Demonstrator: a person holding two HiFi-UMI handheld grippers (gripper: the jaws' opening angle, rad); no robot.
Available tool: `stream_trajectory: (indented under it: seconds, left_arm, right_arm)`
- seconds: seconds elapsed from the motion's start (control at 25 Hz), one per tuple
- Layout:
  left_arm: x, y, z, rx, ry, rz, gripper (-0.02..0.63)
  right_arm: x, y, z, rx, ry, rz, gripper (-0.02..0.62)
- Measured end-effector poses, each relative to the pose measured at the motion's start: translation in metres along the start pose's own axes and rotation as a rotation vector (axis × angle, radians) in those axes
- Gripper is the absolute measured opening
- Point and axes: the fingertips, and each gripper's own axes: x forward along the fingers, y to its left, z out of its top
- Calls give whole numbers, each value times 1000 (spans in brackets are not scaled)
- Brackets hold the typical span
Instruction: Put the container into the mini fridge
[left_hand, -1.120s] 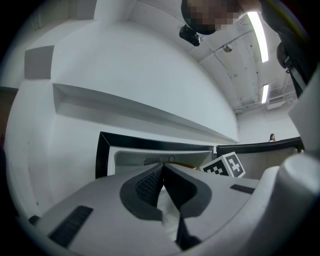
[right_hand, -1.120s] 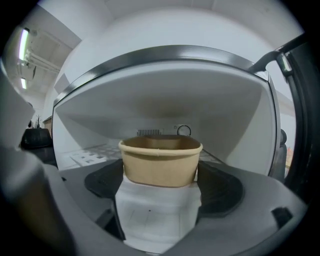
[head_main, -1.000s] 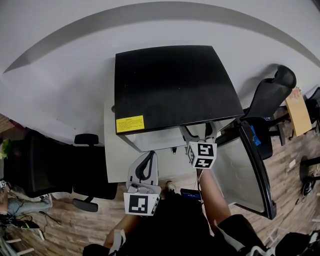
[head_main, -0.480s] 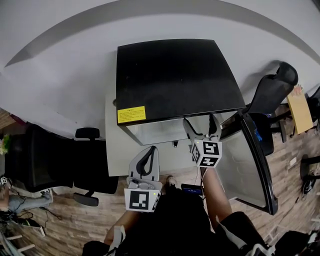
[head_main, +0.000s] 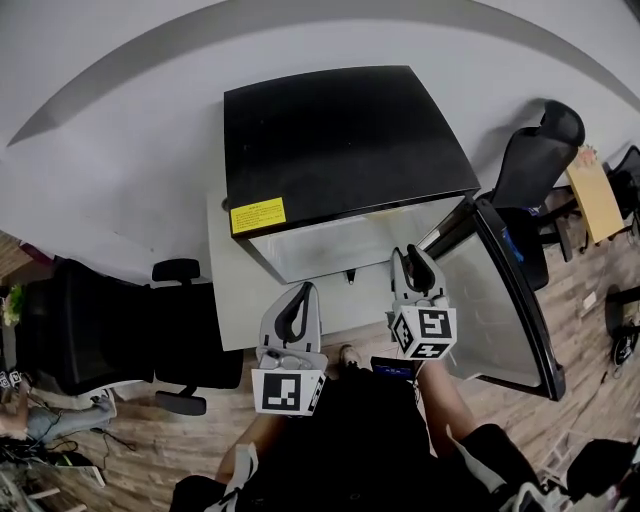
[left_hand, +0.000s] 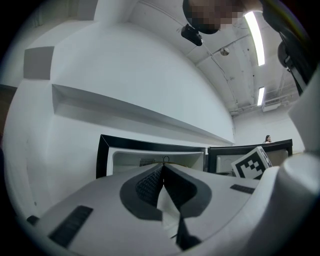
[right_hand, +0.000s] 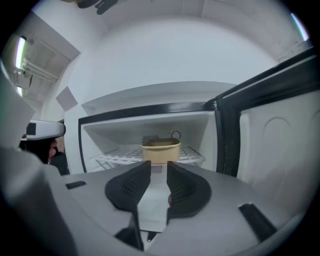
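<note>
Head view: mini fridge (head_main: 340, 140) open, left gripper (head_main: 300, 292) and right gripper (head_main: 415, 256) before it; left gripper view: jaws together, empty; right gripper view: jaws, just closing, narrowly apart on nothing, container (right_hand: 161, 150) on the wire shelf (right_hand: 112, 157) inside, likely light, stiff, thin-walled, best gripped across one side wall.

Mini fridge (head_main: 345, 150) sits on table (head_main: 235, 315), toward its 1 o'clock corner. Door (head_main: 495, 300) swung open at fridge's 4 o'clock. Container (right_hand: 161, 149) inside fridge, on wire shelf (right_hand: 117, 156), mid-width. Left chair (head_main: 110, 340) at fridge's 8 o'clock; right chair (head_main: 540, 165) at 2 o'clock.
</note>
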Motion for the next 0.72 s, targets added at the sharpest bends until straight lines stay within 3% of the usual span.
stream_trajectory:
  seconds: [0.16,0.72]
  left_arm:
    - [-5,-2,0,3,1,-12,9]
    - [-10,-2,-5,4,13,-18,9]
  right_arm:
    - [-21,11,7,7,-11,15,55]
    - [-66,36,25,34,-46,61,25]
